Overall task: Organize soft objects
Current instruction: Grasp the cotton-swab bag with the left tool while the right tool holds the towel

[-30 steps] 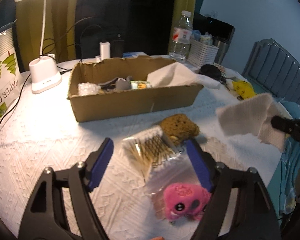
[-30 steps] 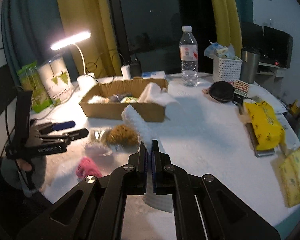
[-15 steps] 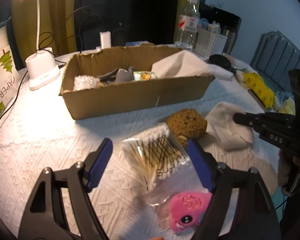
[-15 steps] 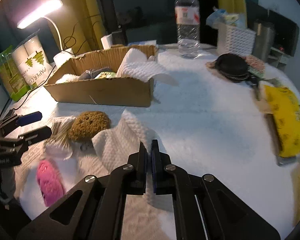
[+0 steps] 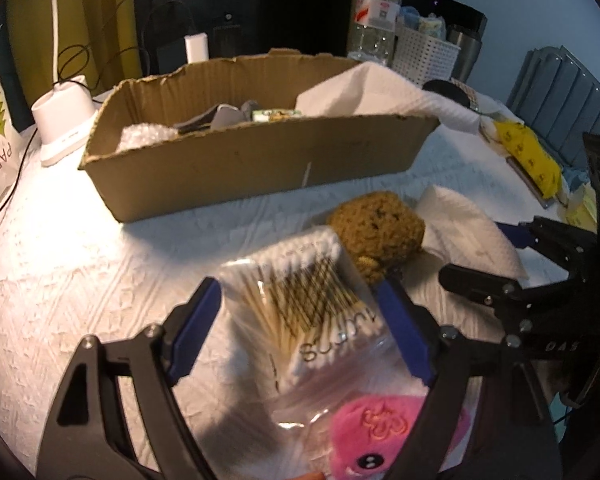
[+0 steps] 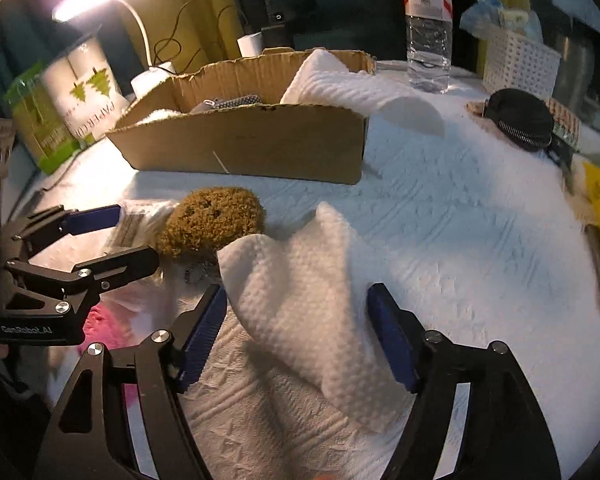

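Both tools were wide, holding nothing. Left tool (image 5: 300, 316) straddled the swab bag (image 5: 308, 304) near the box (image 5: 260, 164); right tool (image 6: 296, 336) straddled the towel (image 6: 300, 300). Risk: slick bag slipping, or you snagging the sponge (image 5: 376, 232) touching it.

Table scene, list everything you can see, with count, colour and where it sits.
Cardboard box: one, brown, back of table, soft items inside.
Paper towel: one, white, between right gripper's fingers.
Second paper towel: one, white, draped over box's right end.
Sponge: one, brown, front of box.
Cotton swab pack: one, clear, between left gripper's fingers.
Plush toy: one, pink, nearest edge.
Water bottle: one, clear, behind box.
Basket: one, white, far right.
Left gripper: open.
Right gripper: open.
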